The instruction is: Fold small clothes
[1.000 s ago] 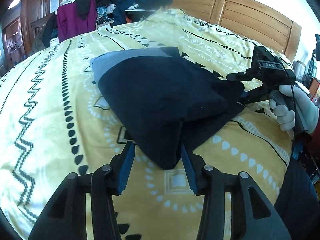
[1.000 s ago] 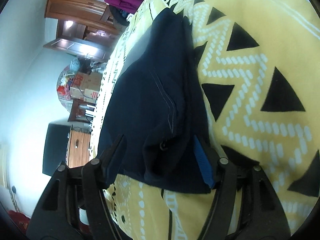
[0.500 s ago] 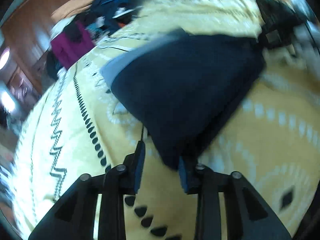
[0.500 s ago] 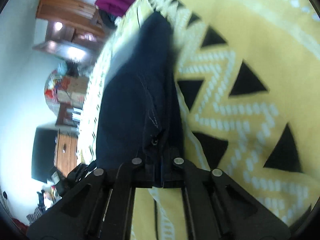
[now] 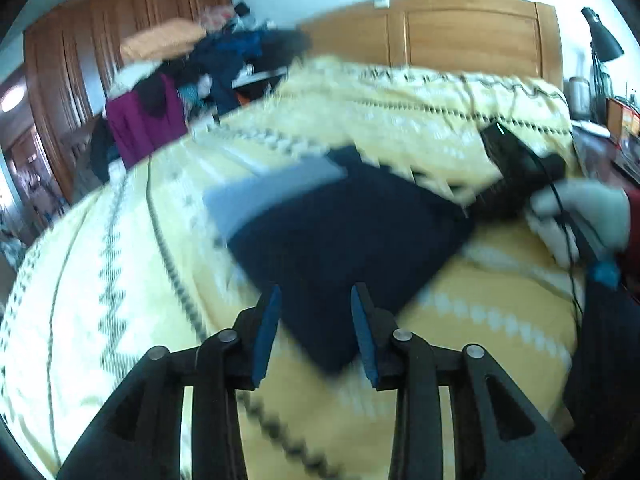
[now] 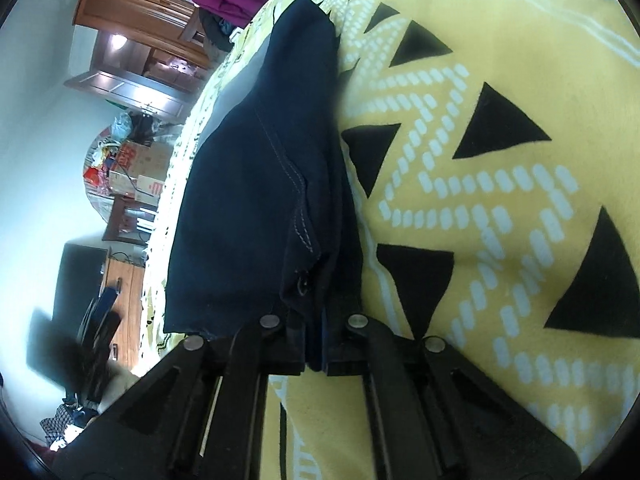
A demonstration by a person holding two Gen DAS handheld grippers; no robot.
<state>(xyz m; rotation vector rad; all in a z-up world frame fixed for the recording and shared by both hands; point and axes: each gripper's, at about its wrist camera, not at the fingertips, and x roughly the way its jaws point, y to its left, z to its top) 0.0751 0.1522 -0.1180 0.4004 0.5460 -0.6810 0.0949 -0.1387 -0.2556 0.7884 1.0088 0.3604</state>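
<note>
A dark navy garment [image 5: 344, 236] with a grey panel [image 5: 272, 188] lies folded on the yellow patterned bedspread [image 5: 480, 312]. My left gripper [image 5: 314, 320] is at its near corner. The blue pads [image 5: 264, 332] stand apart, and that corner lies between them; the picture is blurred. At the garment's right side a white-gloved hand [image 5: 580, 216] holds my right gripper [image 5: 516, 168]. In the right wrist view the right gripper [image 6: 316, 356] is shut on the garment [image 6: 260, 200] at its edge, just below a small button [image 6: 302, 284].
A wooden headboard [image 5: 460, 28] closes the far end of the bed. A heap of clothes [image 5: 208, 60] and a wardrobe [image 5: 72, 60] stand at the back left, a black lamp [image 5: 600, 40] at the right. Cardboard boxes [image 6: 136, 164] and a dresser [image 6: 124, 292] stand beyond the bed's side.
My right gripper went from wide open to shut on the garment's edge. The left gripper's pads have drawn closer together around the near corner, and its view has swung upward.
</note>
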